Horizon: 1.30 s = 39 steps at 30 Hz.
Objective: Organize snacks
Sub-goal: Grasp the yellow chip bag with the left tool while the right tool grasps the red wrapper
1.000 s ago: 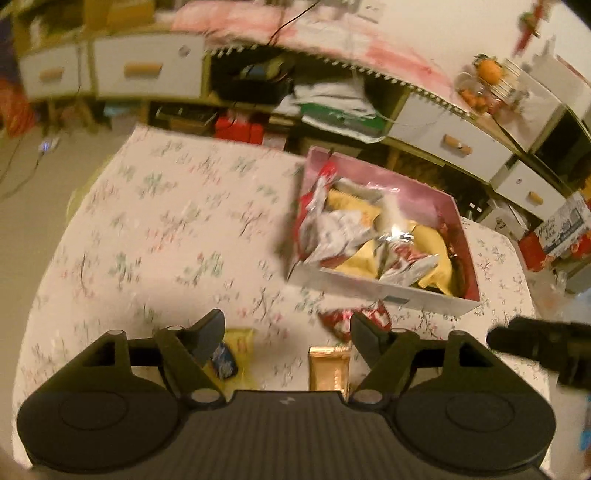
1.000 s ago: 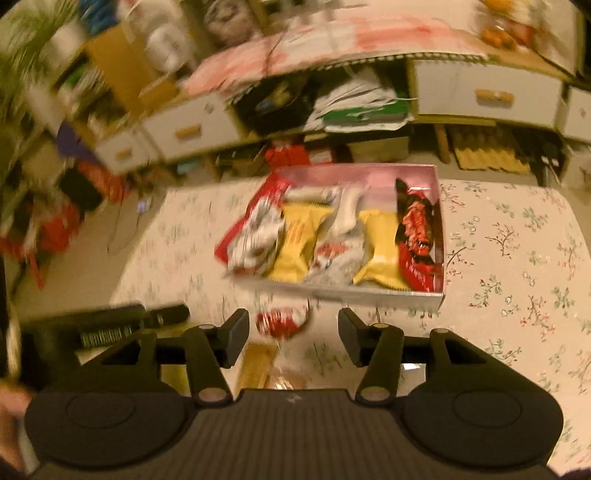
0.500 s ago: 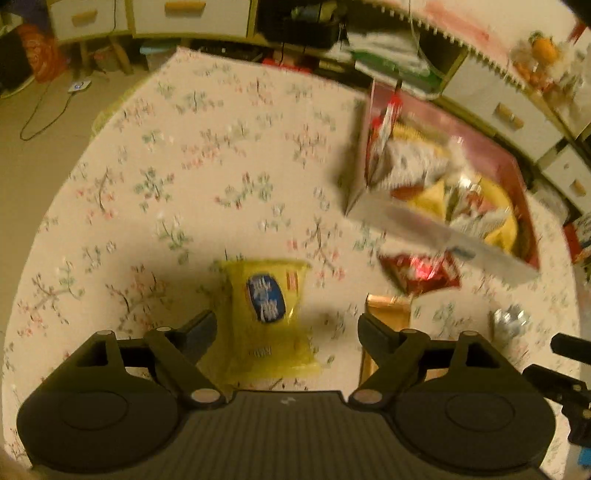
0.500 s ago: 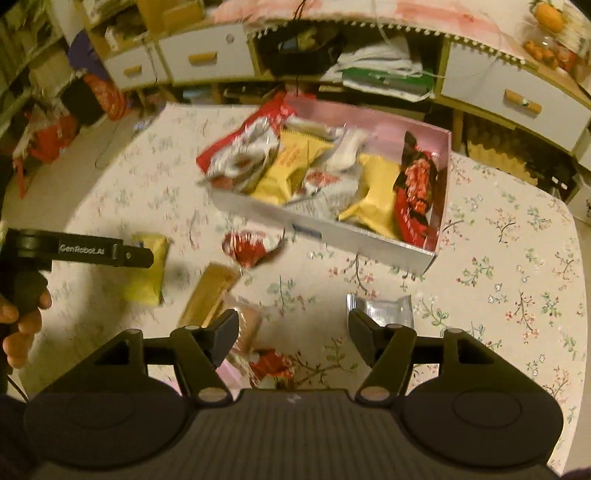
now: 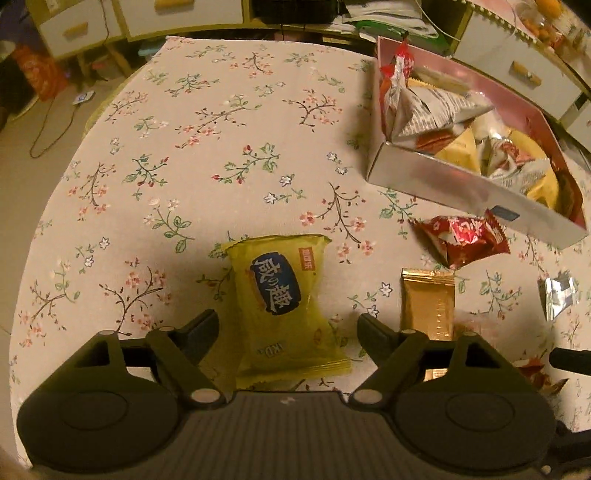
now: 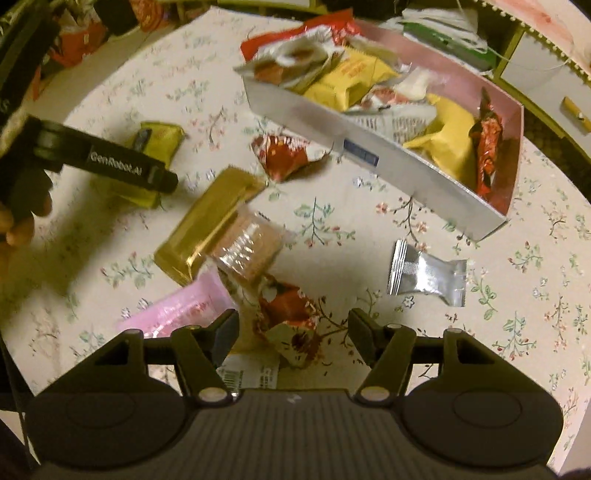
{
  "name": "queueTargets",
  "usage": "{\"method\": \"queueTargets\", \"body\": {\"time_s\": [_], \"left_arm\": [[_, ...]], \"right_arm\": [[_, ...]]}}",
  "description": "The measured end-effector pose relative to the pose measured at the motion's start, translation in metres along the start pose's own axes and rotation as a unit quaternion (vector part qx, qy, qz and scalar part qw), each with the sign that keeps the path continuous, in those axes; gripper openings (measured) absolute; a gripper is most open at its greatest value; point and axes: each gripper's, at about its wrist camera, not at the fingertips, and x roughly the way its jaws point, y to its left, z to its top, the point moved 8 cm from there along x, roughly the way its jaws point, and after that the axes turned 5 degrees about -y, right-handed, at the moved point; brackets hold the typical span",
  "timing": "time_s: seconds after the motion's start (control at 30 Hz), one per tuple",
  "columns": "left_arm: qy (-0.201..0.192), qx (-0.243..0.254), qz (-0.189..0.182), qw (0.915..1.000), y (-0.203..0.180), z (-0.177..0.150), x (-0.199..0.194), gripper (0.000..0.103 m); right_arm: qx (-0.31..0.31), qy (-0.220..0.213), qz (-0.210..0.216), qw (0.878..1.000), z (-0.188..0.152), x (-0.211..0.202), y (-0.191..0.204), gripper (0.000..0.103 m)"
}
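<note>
My left gripper (image 5: 288, 326) is open, its fingers on either side of a yellow snack packet (image 5: 284, 306) lying on the floral tablecloth. My right gripper (image 6: 293, 326) is open over a red and white wrapped snack (image 6: 291, 317). A pink-lined box (image 5: 469, 192) full of snack packets stands at the right of the left wrist view and at the top of the right wrist view (image 6: 373, 147). Loose on the cloth lie a gold bar (image 6: 207, 221), a clear-wrapped biscuit pack (image 6: 247, 245), a pink packet (image 6: 181, 308), a red packet (image 6: 288, 155) and a silver packet (image 6: 424, 273).
The left gripper's arm (image 6: 107, 158) crosses the left of the right wrist view, above the yellow packet (image 6: 155, 144). White drawers (image 5: 177, 11) and cluttered shelves stand beyond the table's far edge. The round table's left edge (image 5: 55, 177) drops to the floor.
Both grippers have tilted down and come closer to the table. The yellow packet now sits between my left fingers; the red and white snack now sits between my right fingers.
</note>
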Motion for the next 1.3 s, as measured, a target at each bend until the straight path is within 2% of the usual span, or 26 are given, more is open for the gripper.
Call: {"method": "queueTargets", "body": {"time_s": [0.13, 0.2, 0.27, 0.37, 0.6, 1.07, 1.3], "left_arm": [[-0.001, 0.019, -0.002, 0.9998, -0.006, -0.001, 0.002, 0.068], [-0.005, 0.033, -0.008, 0.9994, -0.011, 0.001, 0.002, 0.055], [-0.005, 0.037, -0.016, 0.9992, -0.013, 0.002, 0.001, 0.052], [-0.007, 0.053, -0.017, 0.9984, -0.017, 0.000, -0.001, 0.050], [-0.007, 0.074, -0.020, 0.9970, -0.022, -0.004, -0.003, 0.050], [-0.026, 0.106, -0.018, 0.9939, -0.034, -0.006, -0.011, 0.050], [-0.041, 0.110, -0.026, 0.9928, -0.036, -0.002, -0.018, 0.050]], "right_arm": [[-0.006, 0.007, 0.001, 1.000, -0.003, 0.007, 0.003, 0.049], [-0.006, 0.006, 0.012, 1.000, -0.003, 0.006, 0.005, 0.044], [-0.012, 0.003, 0.019, 1.000, -0.002, 0.005, 0.008, 0.041], [-0.021, 0.000, 0.016, 1.000, -0.001, 0.003, 0.013, 0.036], [-0.027, 0.000, 0.019, 0.999, 0.000, -0.001, 0.015, 0.031], [-0.025, -0.009, 0.007, 1.000, 0.004, -0.008, 0.016, 0.028], [-0.032, -0.023, -0.023, 0.999, 0.008, -0.015, 0.018, 0.028]]}}
